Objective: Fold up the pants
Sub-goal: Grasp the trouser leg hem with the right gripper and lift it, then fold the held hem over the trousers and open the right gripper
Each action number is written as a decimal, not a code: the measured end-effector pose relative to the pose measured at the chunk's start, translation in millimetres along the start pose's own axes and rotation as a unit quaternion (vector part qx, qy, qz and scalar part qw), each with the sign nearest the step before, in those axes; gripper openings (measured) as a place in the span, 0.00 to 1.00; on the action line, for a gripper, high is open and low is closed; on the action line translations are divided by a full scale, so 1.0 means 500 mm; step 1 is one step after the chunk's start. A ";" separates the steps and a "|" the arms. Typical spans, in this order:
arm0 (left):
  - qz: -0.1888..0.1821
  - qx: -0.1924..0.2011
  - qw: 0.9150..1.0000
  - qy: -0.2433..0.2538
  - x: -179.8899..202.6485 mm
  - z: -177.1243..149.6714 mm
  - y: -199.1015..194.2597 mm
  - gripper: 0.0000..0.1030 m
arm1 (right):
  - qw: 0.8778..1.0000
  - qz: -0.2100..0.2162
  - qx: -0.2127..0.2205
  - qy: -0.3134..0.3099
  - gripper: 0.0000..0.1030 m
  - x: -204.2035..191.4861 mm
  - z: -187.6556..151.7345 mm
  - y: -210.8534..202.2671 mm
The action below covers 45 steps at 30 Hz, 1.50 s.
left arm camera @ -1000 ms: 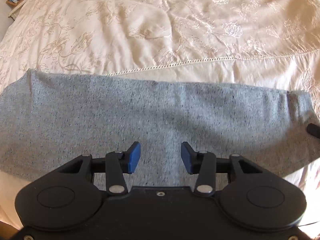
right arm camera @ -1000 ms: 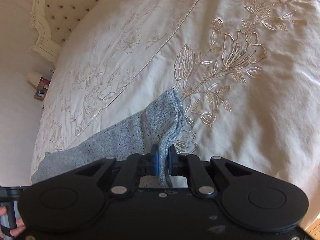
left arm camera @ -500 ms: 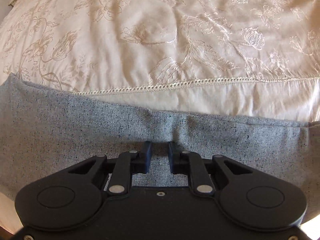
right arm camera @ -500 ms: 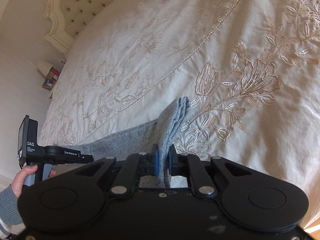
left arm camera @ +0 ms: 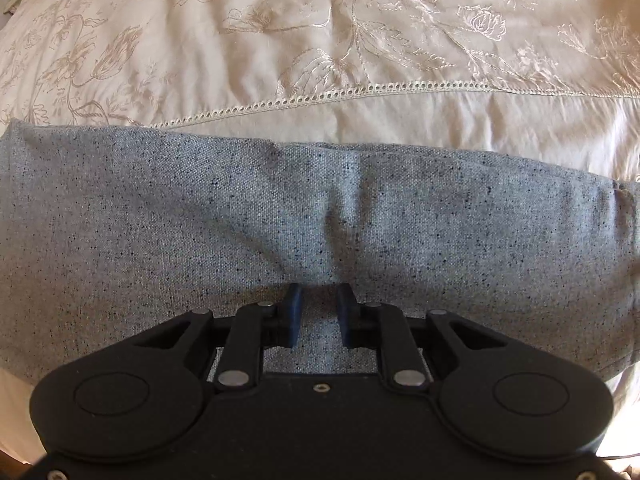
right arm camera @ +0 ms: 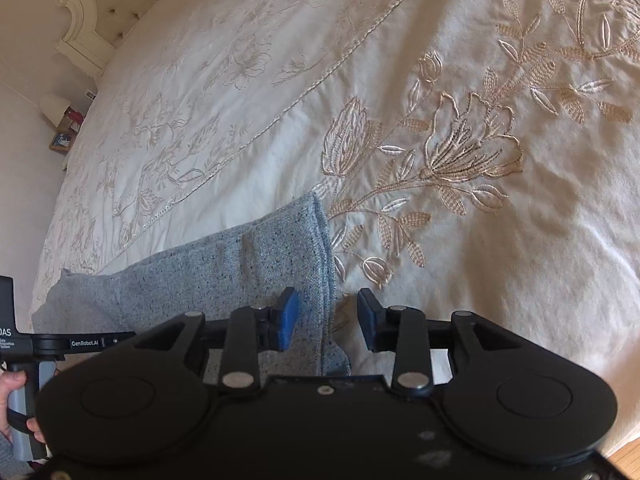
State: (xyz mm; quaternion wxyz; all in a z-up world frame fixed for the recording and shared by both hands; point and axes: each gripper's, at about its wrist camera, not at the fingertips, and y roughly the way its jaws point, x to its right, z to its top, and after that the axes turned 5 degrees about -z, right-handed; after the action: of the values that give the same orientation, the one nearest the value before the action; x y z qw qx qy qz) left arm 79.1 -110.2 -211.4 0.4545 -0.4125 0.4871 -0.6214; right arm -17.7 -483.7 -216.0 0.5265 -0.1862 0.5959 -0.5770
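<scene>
The grey speckled pants (left arm camera: 320, 216) lie folded lengthwise in a long band across the cream embroidered bedspread (left arm camera: 320, 40). My left gripper (left arm camera: 319, 304) is low over the band's middle, its jaws narrowed around a pinch of the fabric with a small gap between the pads. In the right wrist view the pants' hemmed end (right arm camera: 280, 248) lies flat on the bed. My right gripper (right arm camera: 327, 312) is open over that hem and holds nothing. The left gripper's body (right arm camera: 80, 344) shows at the left edge of that view.
The bedspread (right arm camera: 440, 120) stretches far beyond the pants. A tufted headboard (right arm camera: 104, 0) and a bedside shelf with a lamp (right arm camera: 60, 116) stand at the far end. Wooden floor (right arm camera: 624, 456) shows past the bed's near corner.
My right gripper opened and let go of the pants' hem, which now lies flat. My left gripper came down onto the middle of the pants and narrowed its jaws on the fabric.
</scene>
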 end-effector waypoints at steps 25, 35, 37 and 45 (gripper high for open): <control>-0.040 0.043 0.996 -0.072 -0.059 0.046 -0.056 0.25 | 0.997 0.074 0.005 -0.037 0.09 -0.102 0.025 -0.051; -0.046 0.003 0.998 -0.045 -0.085 -0.119 -0.068 0.26 | 0.995 0.081 0.015 -0.053 0.09 -0.168 0.026 -0.102; -0.048 0.009 0.998 -0.047 -0.112 -0.117 -0.083 0.26 | 0.994 0.083 0.023 -0.067 0.09 -0.206 0.023 -0.119; -0.062 0.043 0.993 -0.091 -0.331 -0.108 -0.146 0.26 | 0.983 0.119 0.054 -0.126 0.09 -0.483 -0.033 -0.168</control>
State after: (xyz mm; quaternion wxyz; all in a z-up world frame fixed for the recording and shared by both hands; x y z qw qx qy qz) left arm 56.5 70.5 -161.2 0.4749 -0.4769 0.3902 -0.6284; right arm 26.9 -297.7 -45.8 0.6714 -0.1561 0.5108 -0.5138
